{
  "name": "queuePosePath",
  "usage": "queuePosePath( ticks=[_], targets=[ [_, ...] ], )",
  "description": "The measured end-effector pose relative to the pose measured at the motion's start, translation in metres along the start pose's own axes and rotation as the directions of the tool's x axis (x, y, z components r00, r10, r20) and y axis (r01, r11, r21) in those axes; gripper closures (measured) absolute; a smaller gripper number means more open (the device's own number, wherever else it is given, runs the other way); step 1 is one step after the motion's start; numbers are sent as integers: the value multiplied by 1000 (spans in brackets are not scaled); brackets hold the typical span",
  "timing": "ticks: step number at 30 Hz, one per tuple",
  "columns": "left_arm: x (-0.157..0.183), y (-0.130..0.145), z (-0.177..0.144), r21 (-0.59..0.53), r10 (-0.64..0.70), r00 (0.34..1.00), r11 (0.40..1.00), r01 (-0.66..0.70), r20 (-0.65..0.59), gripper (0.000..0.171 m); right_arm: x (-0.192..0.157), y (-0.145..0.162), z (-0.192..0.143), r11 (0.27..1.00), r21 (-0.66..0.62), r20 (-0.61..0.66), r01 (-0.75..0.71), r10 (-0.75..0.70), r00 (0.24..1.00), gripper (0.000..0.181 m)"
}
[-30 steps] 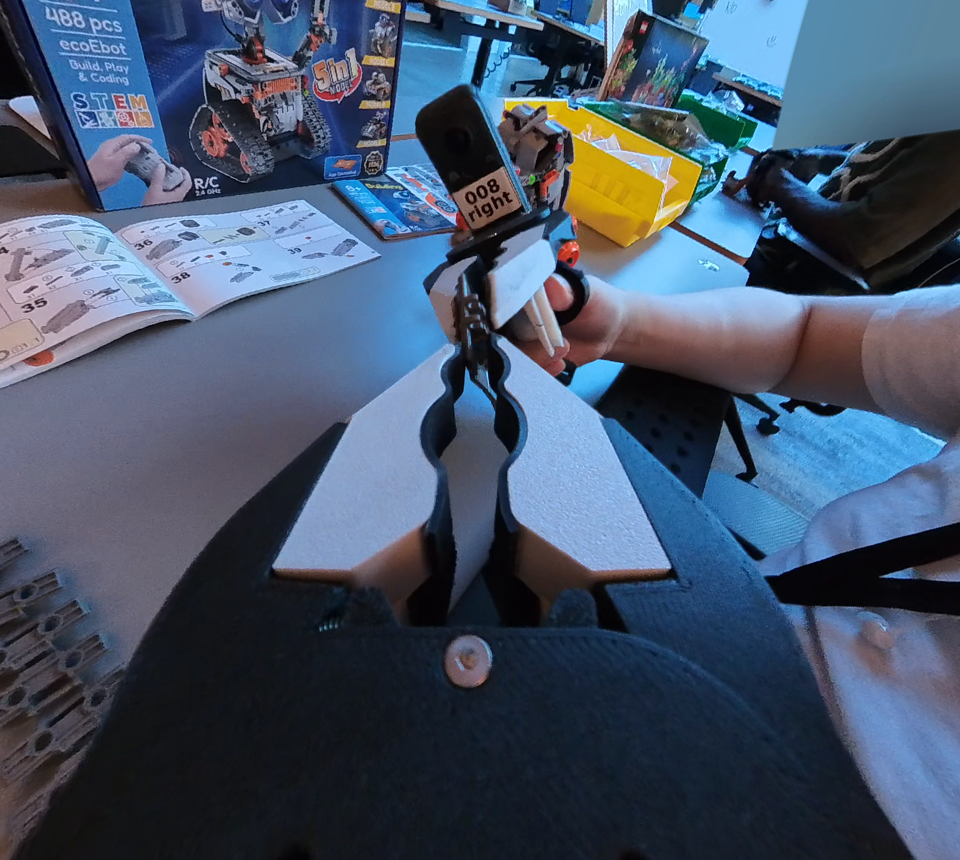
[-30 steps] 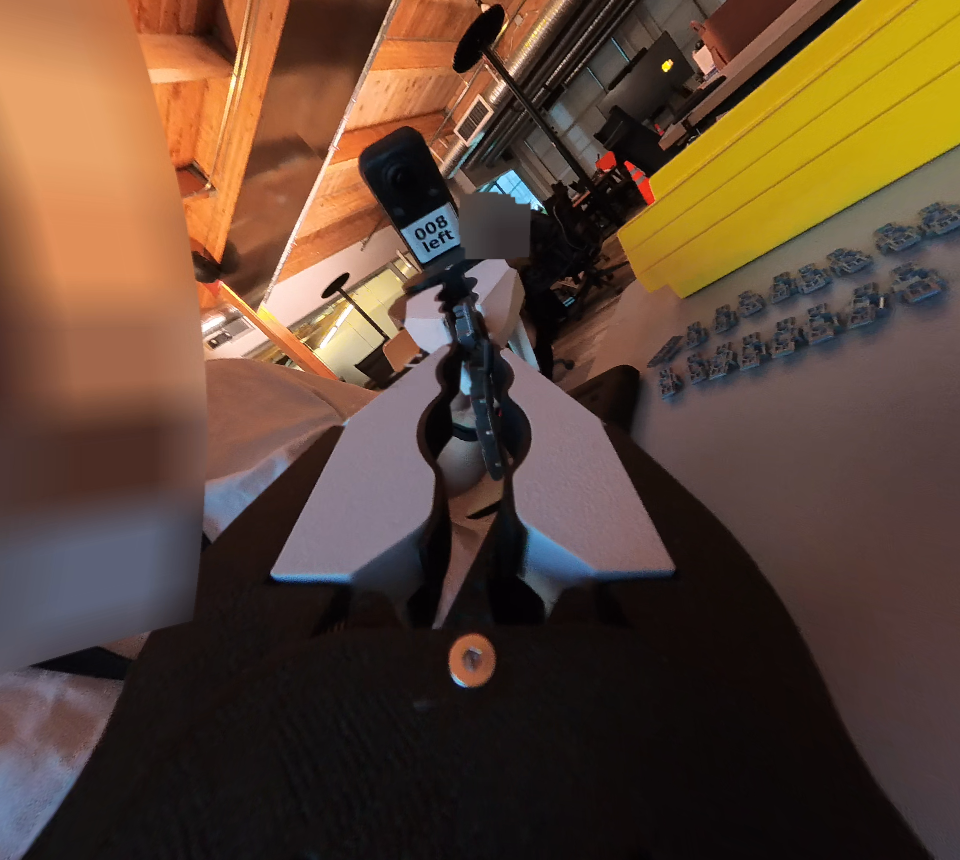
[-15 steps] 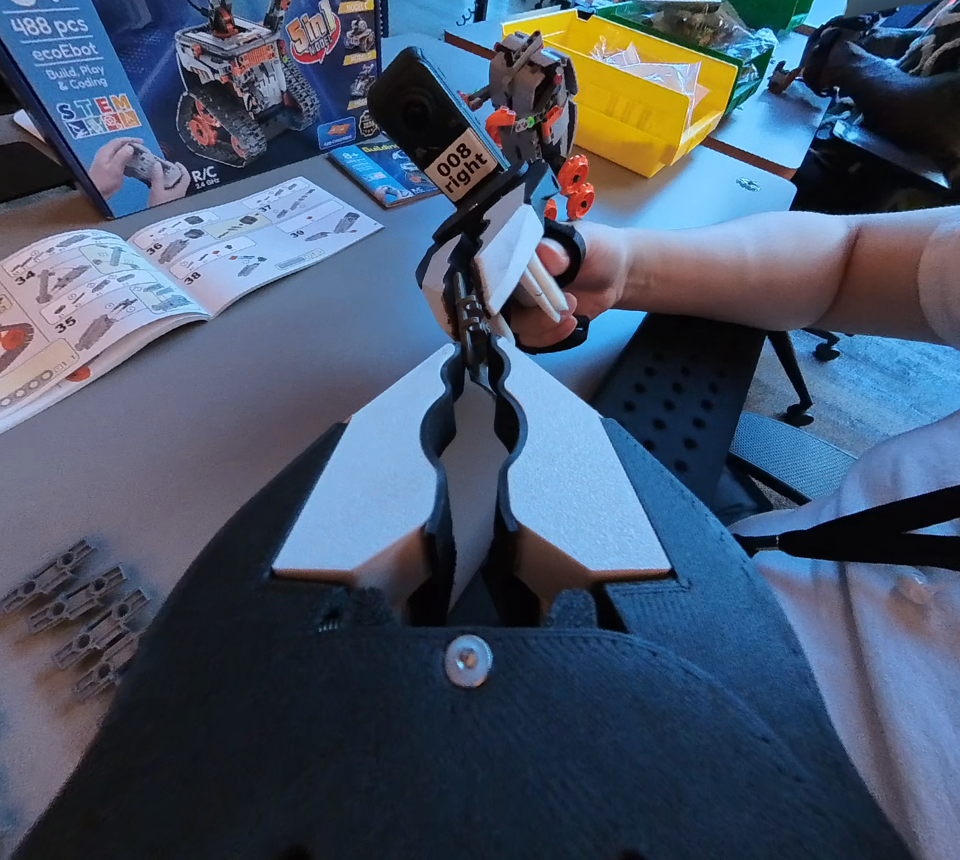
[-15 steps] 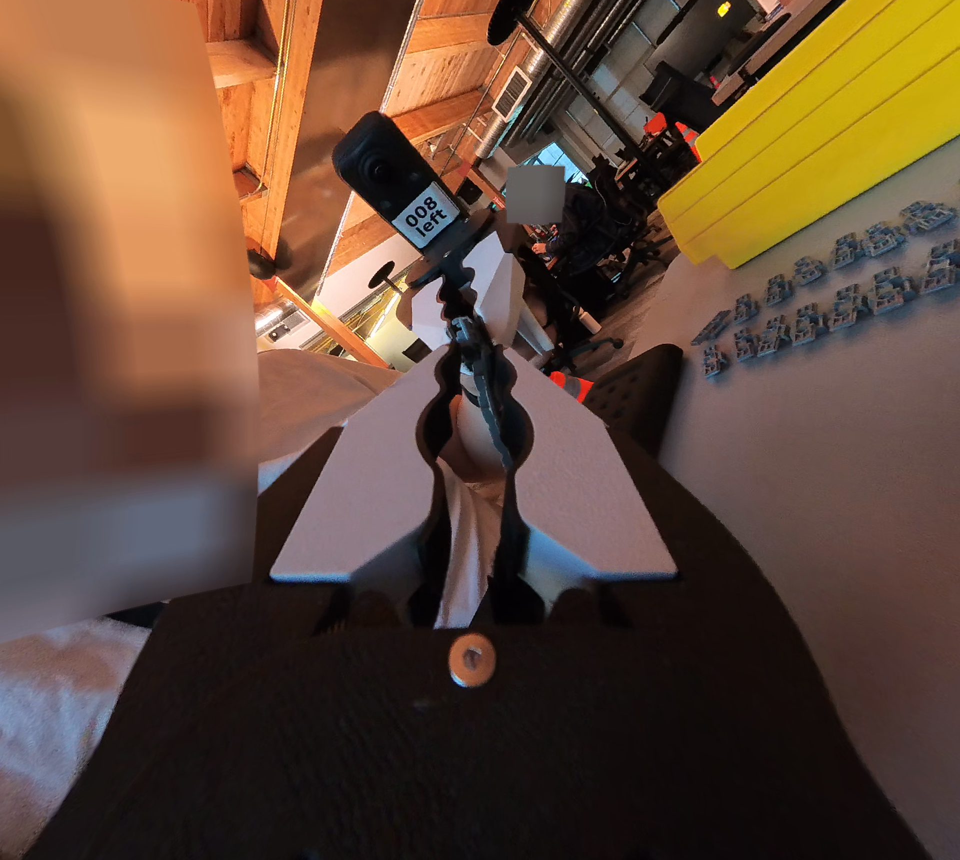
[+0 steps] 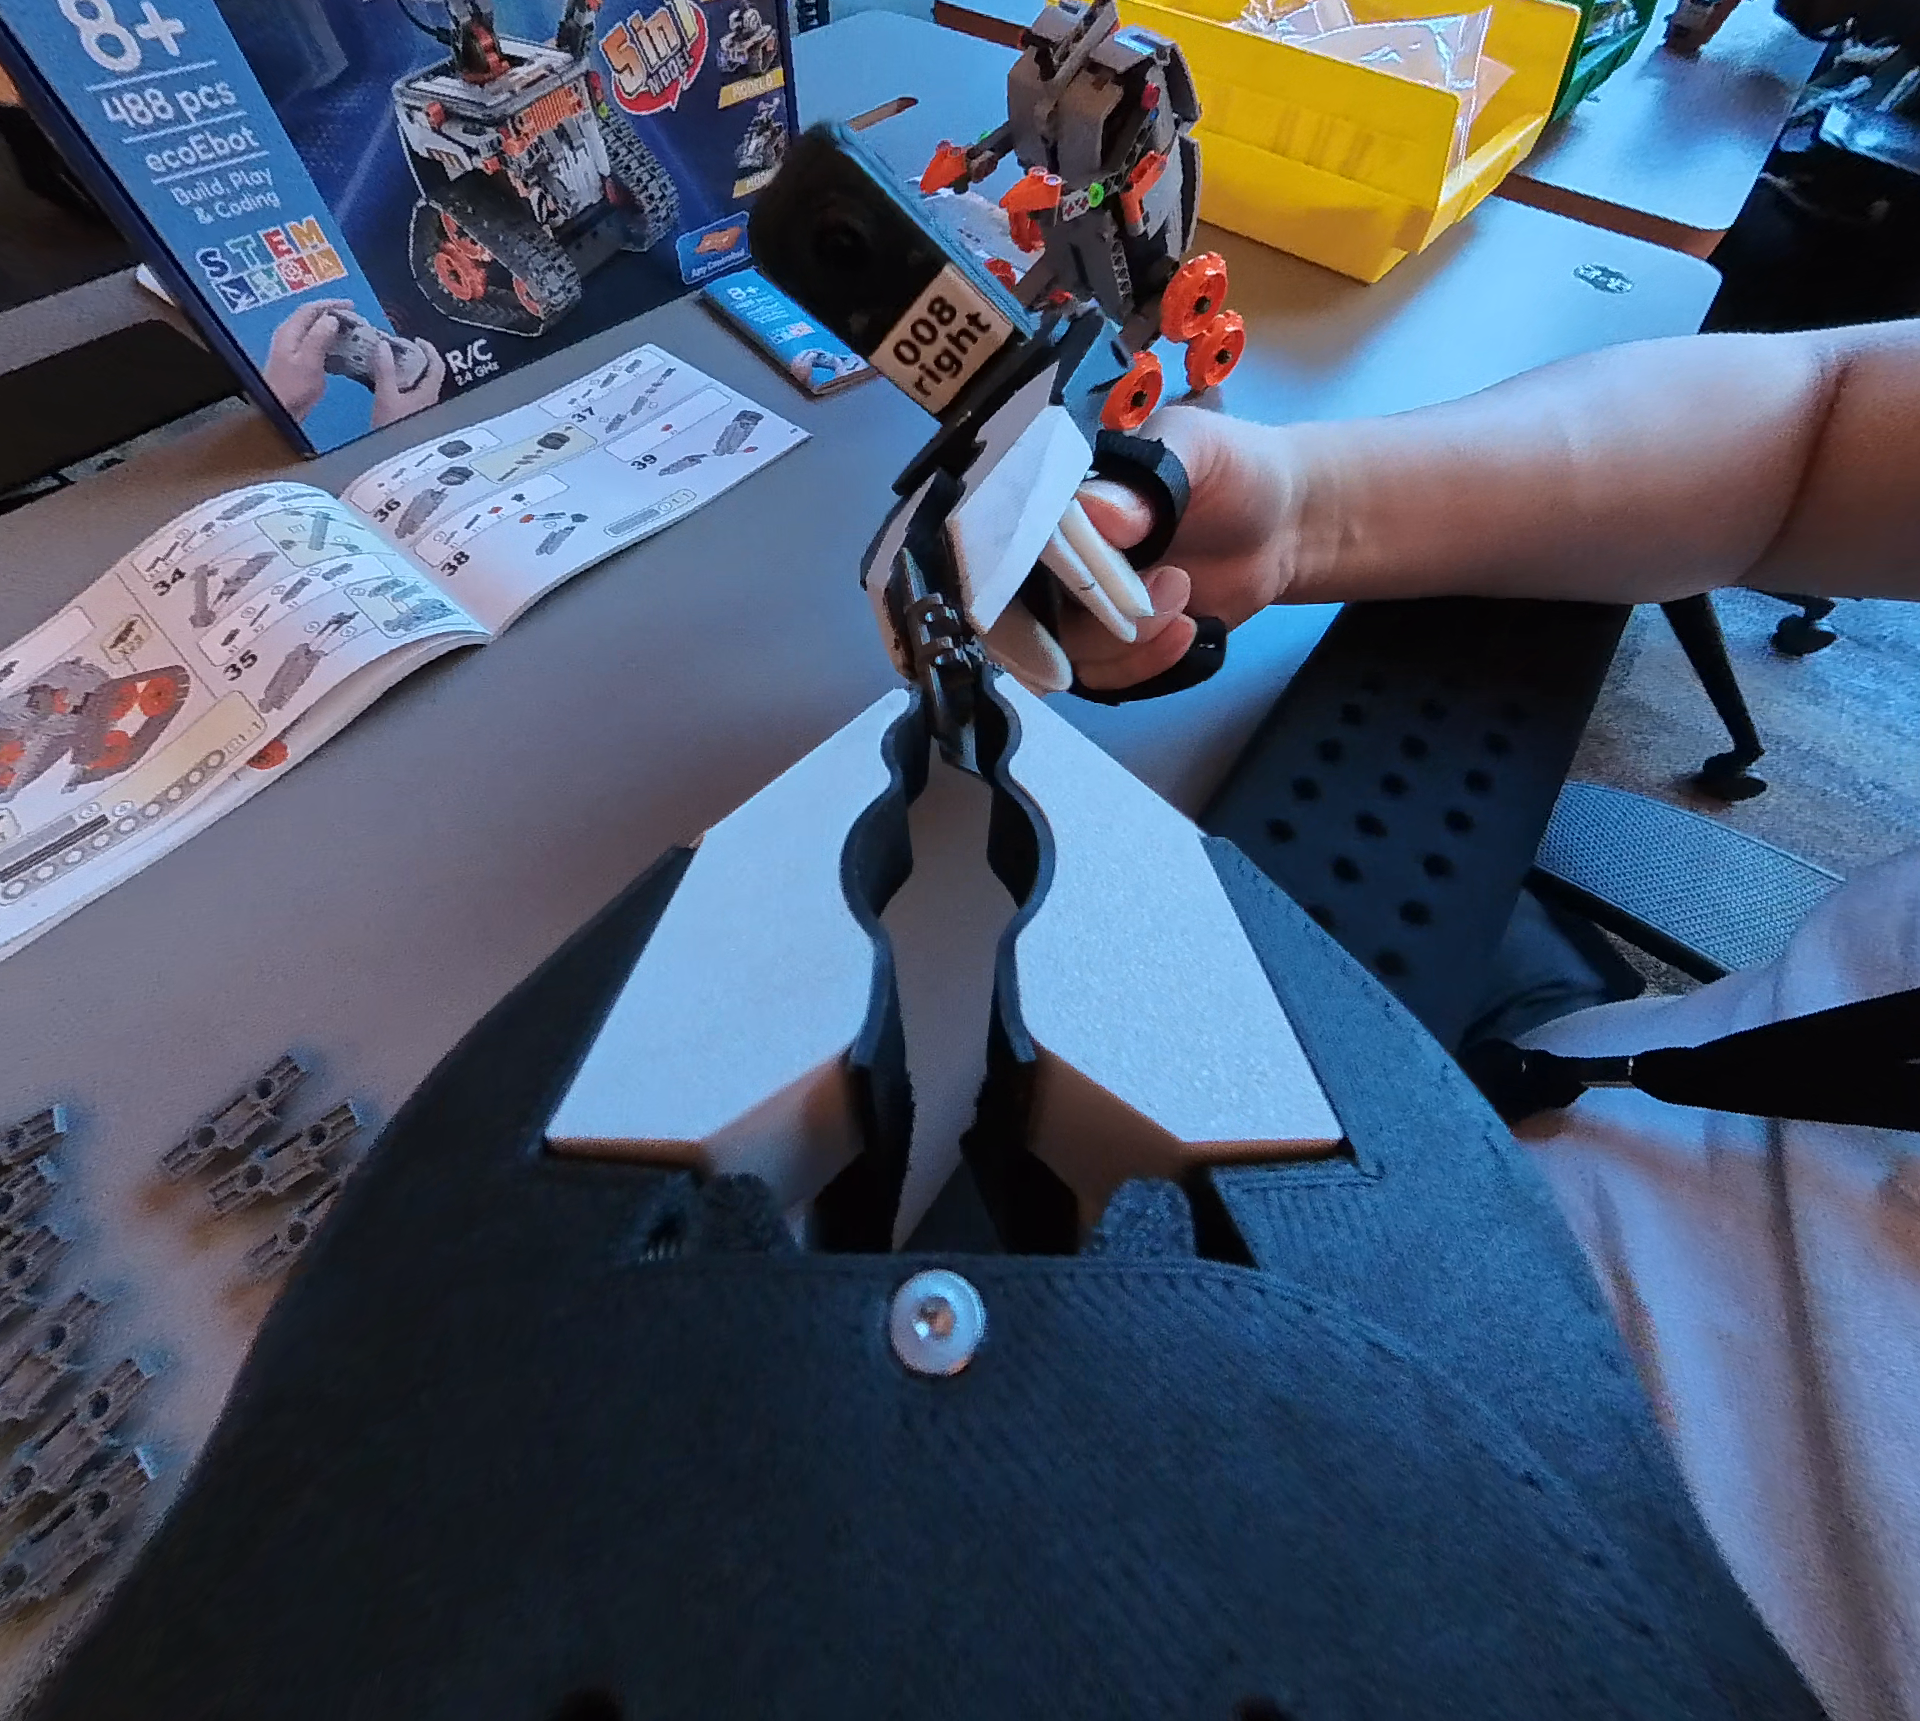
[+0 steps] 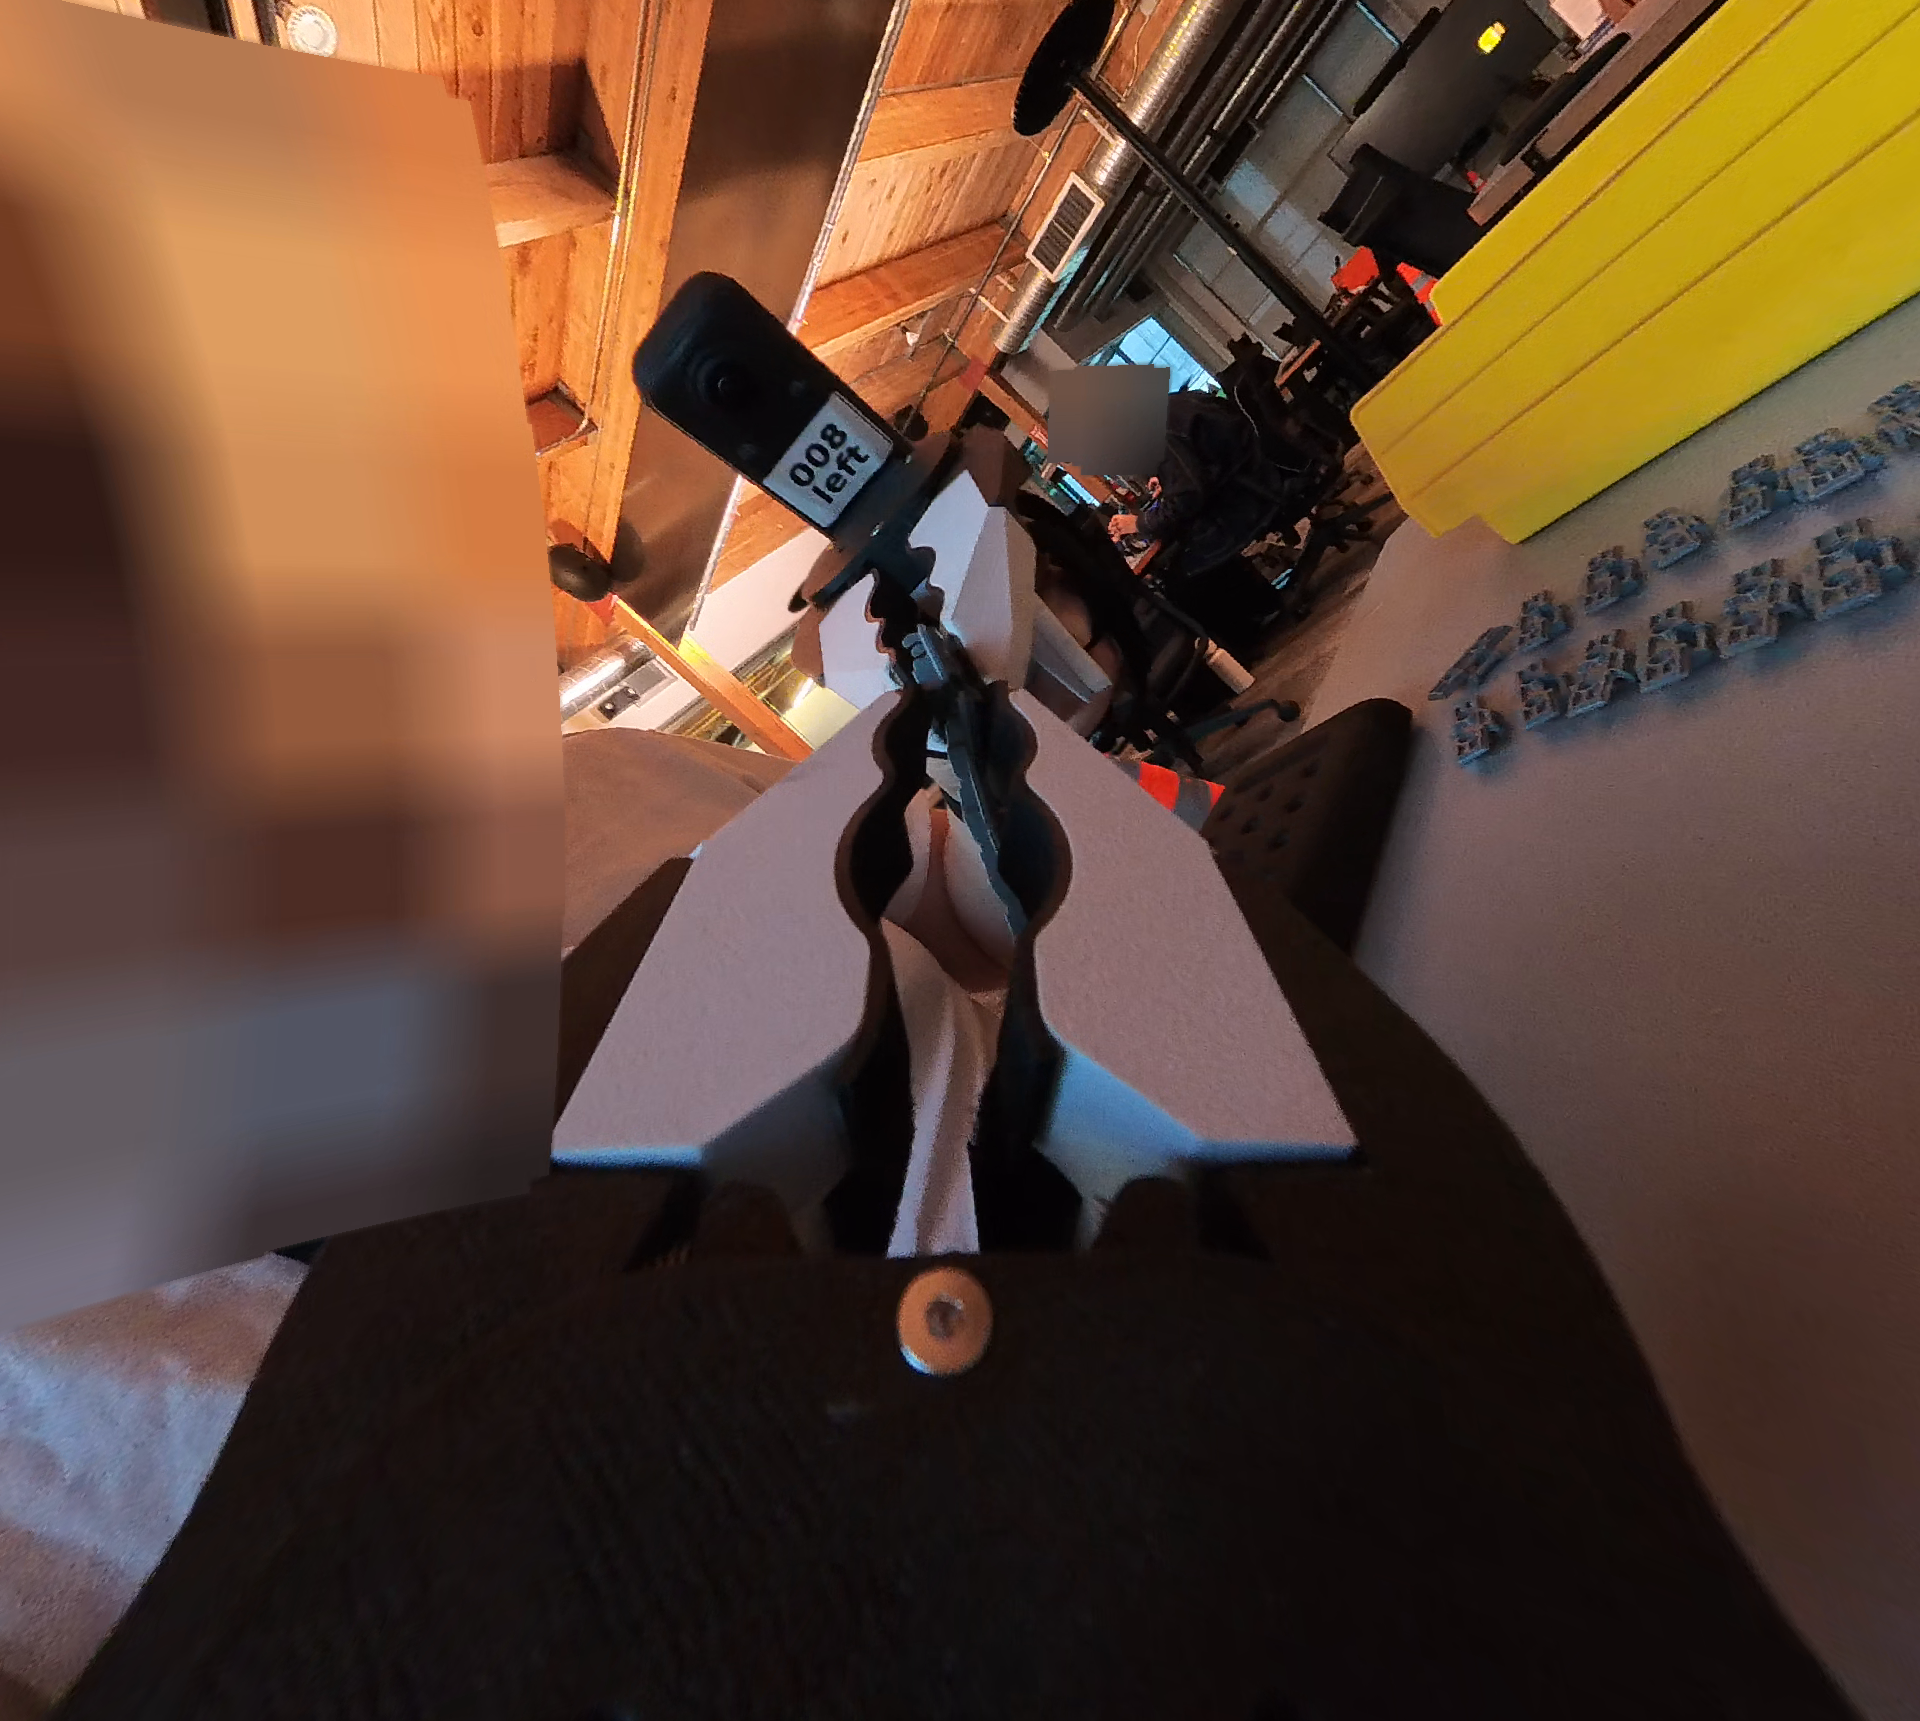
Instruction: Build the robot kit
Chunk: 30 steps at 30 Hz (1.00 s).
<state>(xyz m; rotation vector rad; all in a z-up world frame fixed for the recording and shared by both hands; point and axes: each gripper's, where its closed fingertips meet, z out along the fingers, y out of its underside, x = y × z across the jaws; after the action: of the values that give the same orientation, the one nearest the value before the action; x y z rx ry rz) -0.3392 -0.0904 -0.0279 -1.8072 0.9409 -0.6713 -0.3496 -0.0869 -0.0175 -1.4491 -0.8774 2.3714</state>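
Note:
My left gripper (image 5: 951, 713) is shut on one end of a short dark strip of linked track pieces (image 5: 935, 648). My right gripper (image 5: 923, 606), held by a hand (image 5: 1195, 528), faces it tip to tip and is shut on the other end. In the right wrist view the strip (image 6: 982, 819) runs from the left gripper (image 6: 906, 622) down between the right gripper's (image 6: 956, 715) fingers. Both grippers hold the strip in the air above the grey table's (image 5: 623, 736) near edge.
A blue robot kit box (image 5: 416, 61) stands at the back, with an open instruction booklet (image 5: 364, 549) before it. A part-built robot model with orange wheels (image 5: 1112, 165) and a yellow bin (image 5: 1351, 113) stand behind. Several grey links (image 5: 260, 1152) lie at the left. A black perforated chair (image 5: 1403, 819) is at the right. Left and right tips are no more than a few centimetres apart.
Both grippers stay shut on the strip. They have shifted and tilted together; the right gripper leans further over, and the robot model now shows fully behind it.

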Motion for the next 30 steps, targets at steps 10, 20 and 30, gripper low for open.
queuePosePath(
  ticks=[10,20,30],
  targets=[
    [2,-1,-2,-3,-22,1000,1000,22,-17,165,-3,1,2,997,-11,-25,78,-78,997,174],
    [-11,-4,-4,81,-181,982,980,184,-51,165,7,-9,4,987,69,-120,146,-137,983,175],
    [-18,-7,-16,127,-297,941,939,318,-161,165,5,-1,9,943,-39,-179,330,-332,926,166]
  ],
)
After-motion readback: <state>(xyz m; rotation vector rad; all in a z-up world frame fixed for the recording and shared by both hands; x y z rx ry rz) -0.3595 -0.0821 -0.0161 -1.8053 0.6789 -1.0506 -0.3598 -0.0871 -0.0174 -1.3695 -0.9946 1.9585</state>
